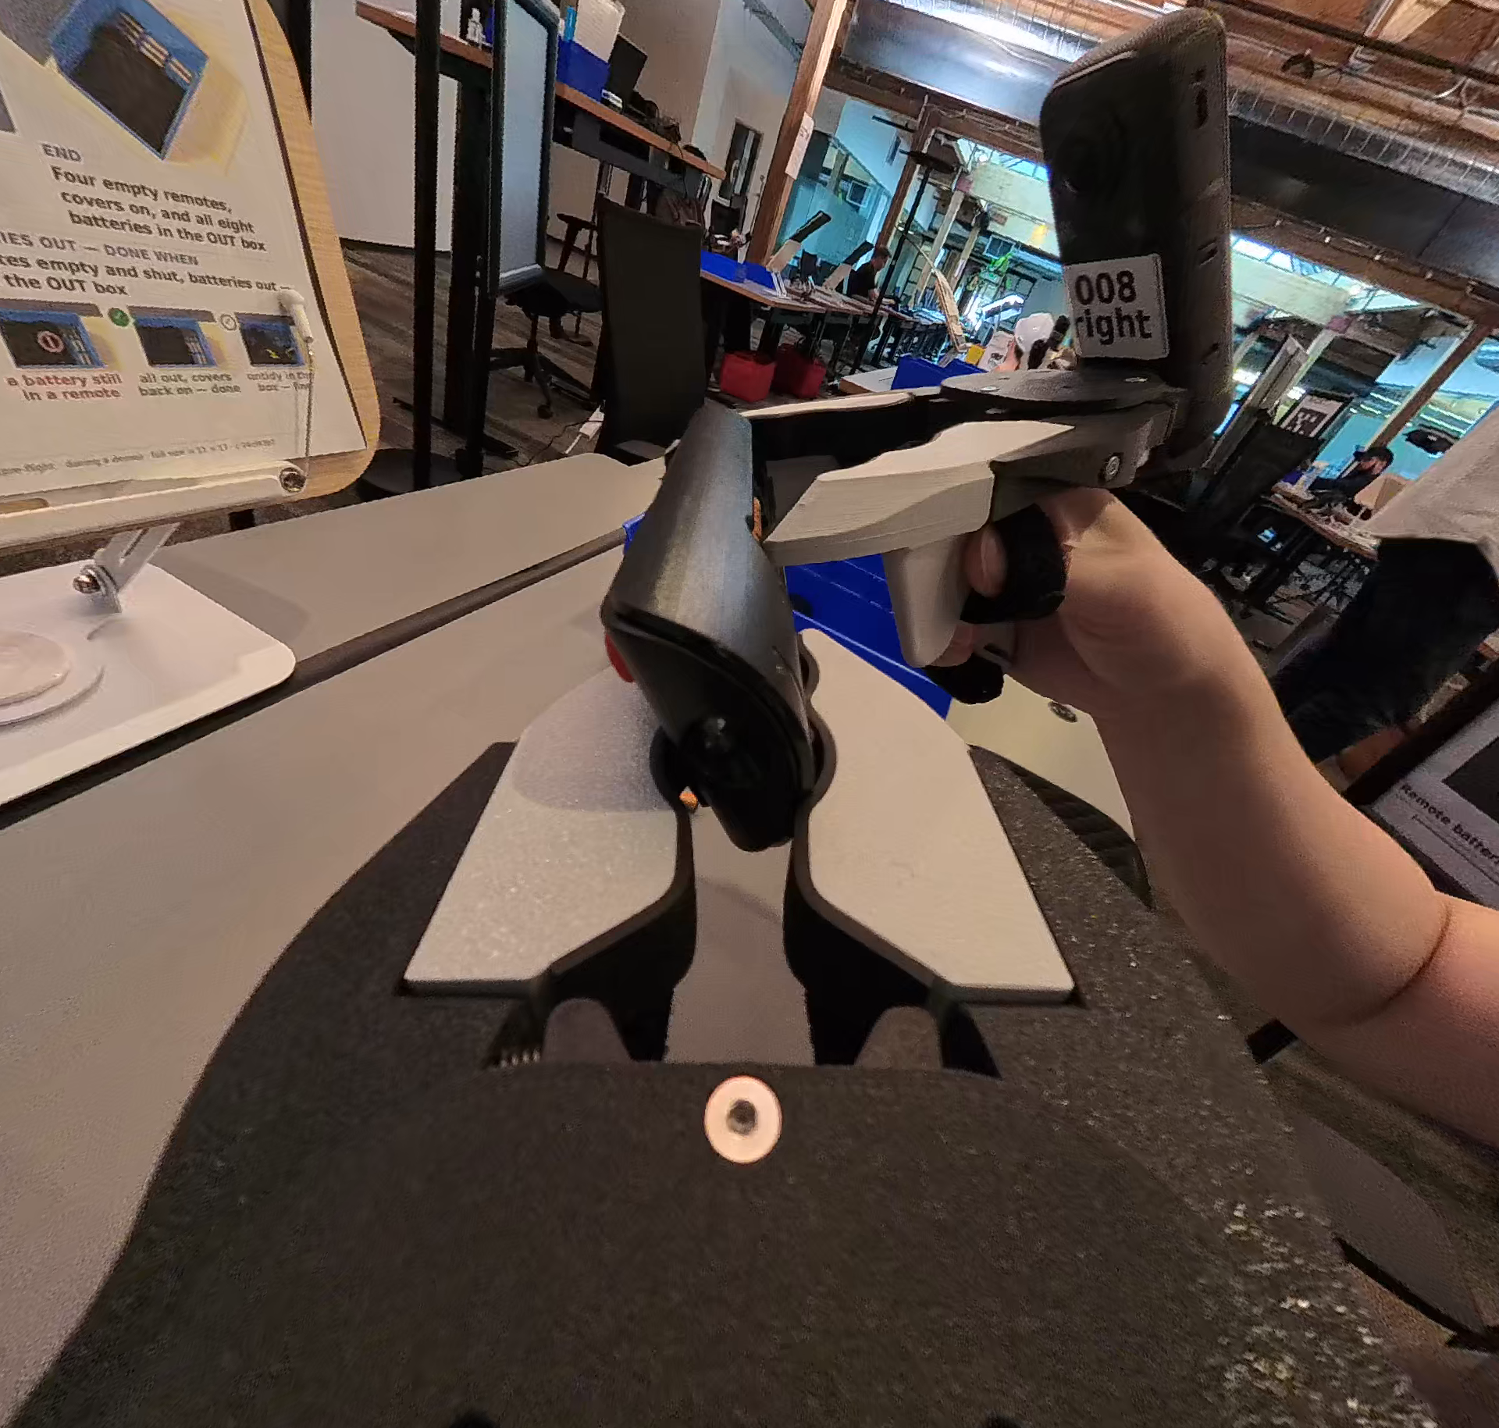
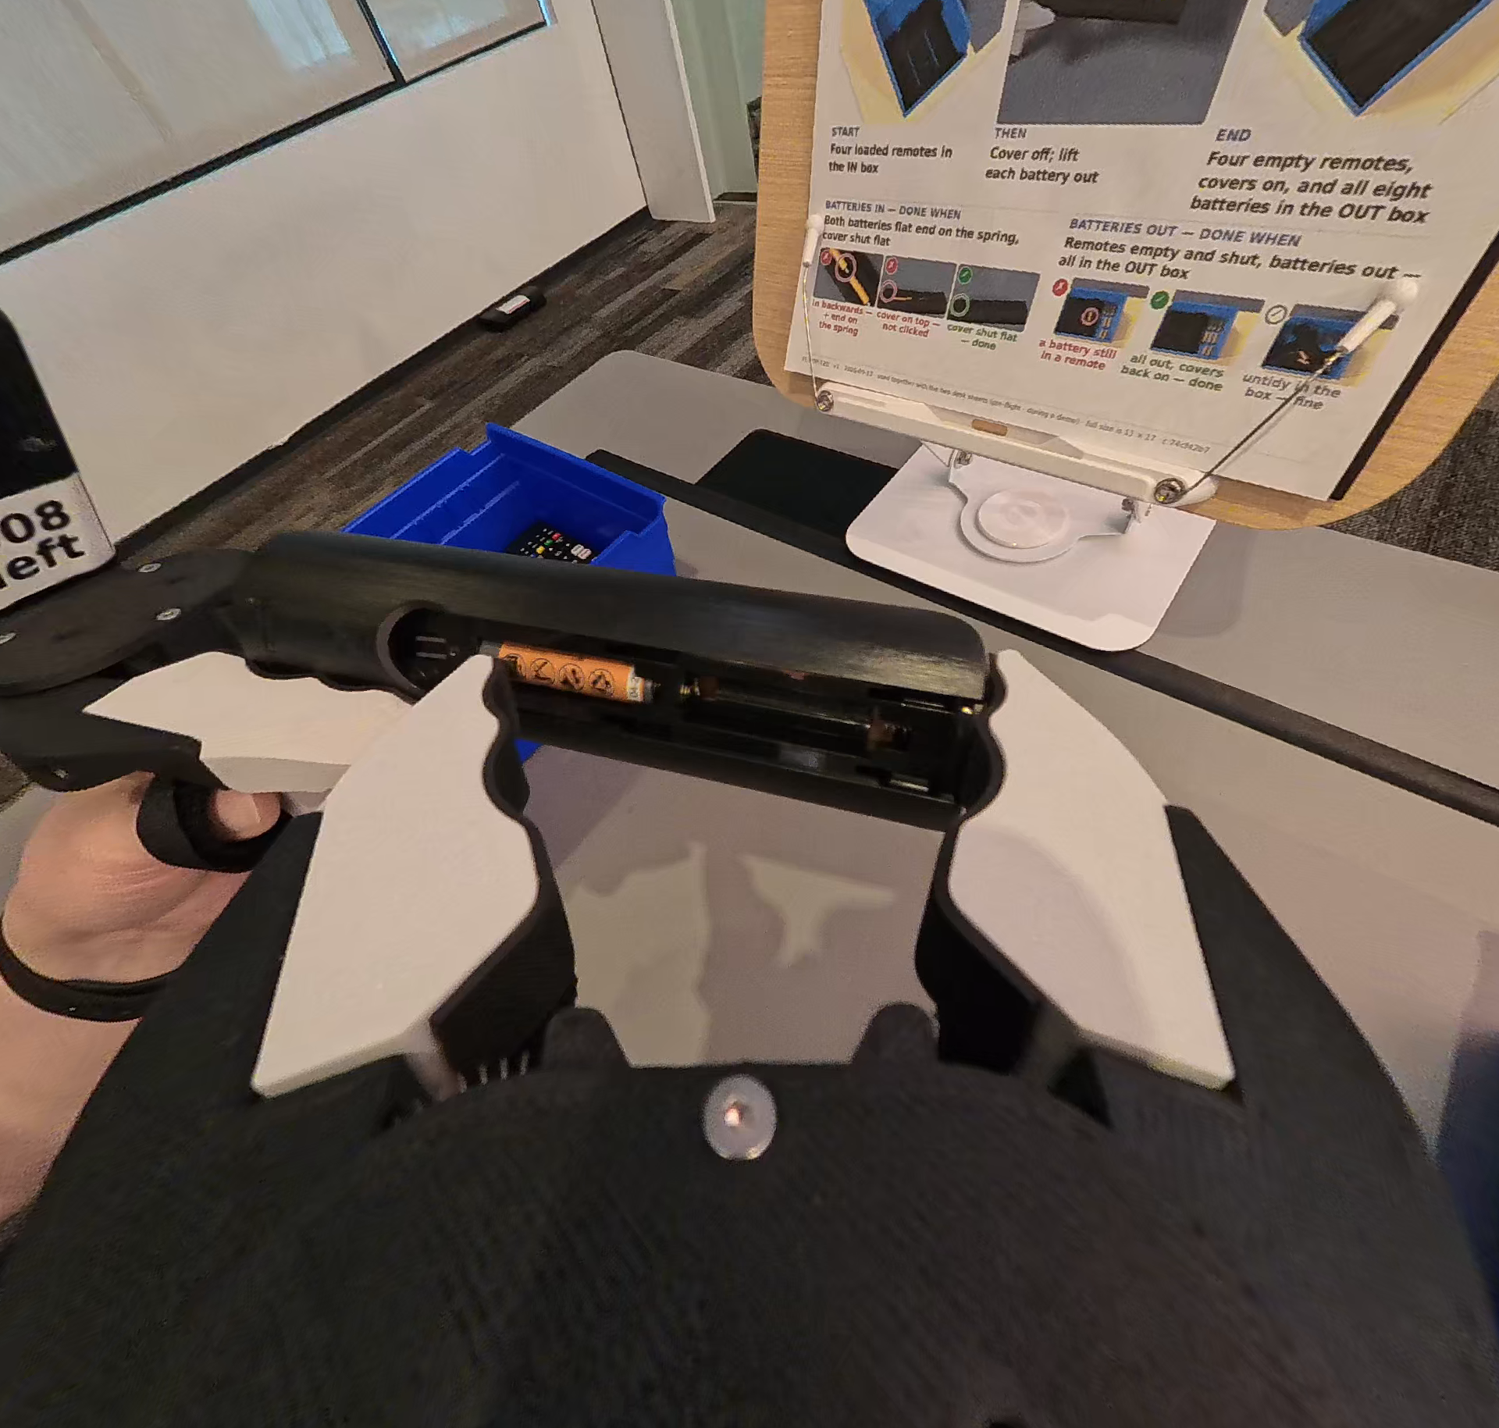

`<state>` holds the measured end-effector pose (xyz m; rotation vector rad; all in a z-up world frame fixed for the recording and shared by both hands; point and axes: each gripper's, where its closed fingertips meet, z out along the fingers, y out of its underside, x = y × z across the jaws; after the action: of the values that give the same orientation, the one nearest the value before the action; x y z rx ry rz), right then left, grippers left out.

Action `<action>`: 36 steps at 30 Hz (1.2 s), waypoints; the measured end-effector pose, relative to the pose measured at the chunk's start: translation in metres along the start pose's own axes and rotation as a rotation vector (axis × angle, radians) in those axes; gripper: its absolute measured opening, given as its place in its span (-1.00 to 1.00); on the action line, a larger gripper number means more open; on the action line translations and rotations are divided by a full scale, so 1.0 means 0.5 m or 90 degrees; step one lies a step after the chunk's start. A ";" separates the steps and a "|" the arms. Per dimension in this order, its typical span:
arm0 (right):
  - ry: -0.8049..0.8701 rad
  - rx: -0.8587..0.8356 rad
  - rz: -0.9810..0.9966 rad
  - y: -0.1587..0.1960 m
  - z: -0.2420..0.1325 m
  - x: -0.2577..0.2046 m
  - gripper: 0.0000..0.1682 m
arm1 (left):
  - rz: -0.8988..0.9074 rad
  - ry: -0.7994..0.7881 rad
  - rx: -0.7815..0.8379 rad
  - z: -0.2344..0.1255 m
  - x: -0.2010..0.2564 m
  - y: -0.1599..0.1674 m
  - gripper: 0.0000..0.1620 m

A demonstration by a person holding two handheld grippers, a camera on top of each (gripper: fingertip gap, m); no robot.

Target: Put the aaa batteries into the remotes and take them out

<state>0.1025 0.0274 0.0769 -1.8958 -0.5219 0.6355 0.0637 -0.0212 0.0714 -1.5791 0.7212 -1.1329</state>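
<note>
Left wrist view first, working from the left: an instruction board (image 1: 162, 197) on a white stand sits on the grey desk (image 1: 243, 781), and mid-frame the left gripper (image 1: 742, 809) is clamped on the end of a black remote (image 1: 714, 635), which rises up and away above the desk. To its right, a hand (image 1: 1079, 602) holds the right gripper's handle in front of a blue bin (image 1: 860, 610). Over in the right wrist view, the remote (image 2: 616, 635) lies crosswise with its cover off, one orange AAA battery (image 2: 568, 671) seated at the left of the bay, the other slot apparently empty. The right gripper (image 2: 742, 720) has its fingers spread wide, bracketing the open bay, touching nothing that I can make out. Behind, a second remote (image 2: 560, 549) rests in the bin. That battery looks light, rigid and smooth, likely to roll or slip, so pinching it across its middle seems wisest. The remote's plastic shell looks stiff and glossy, best held by its edges.
</note>
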 end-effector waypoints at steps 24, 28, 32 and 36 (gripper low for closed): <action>0.127 -0.456 -0.110 0.444 0.016 0.280 -0.66 | -0.082 0.004 -0.037 -0.053 -0.081 0.002 -0.74; 0.071 -0.462 -0.091 0.466 0.027 0.263 -0.86 | -0.072 0.010 -0.061 -0.048 -0.078 0.013 -0.74; 0.071 -0.346 -0.084 0.402 0.002 0.260 -0.85 | -0.086 0.019 -0.097 -0.046 -0.079 0.031 -0.74; -0.135 0.010 -0.164 0.161 -0.078 0.117 -0.86 | -0.143 0.049 -0.138 -0.035 -0.078 0.062 -0.74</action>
<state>0.1782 0.0055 0.0045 -1.7180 -0.8781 0.6697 0.0354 -0.0035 0.0304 -1.8427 0.7521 -1.3202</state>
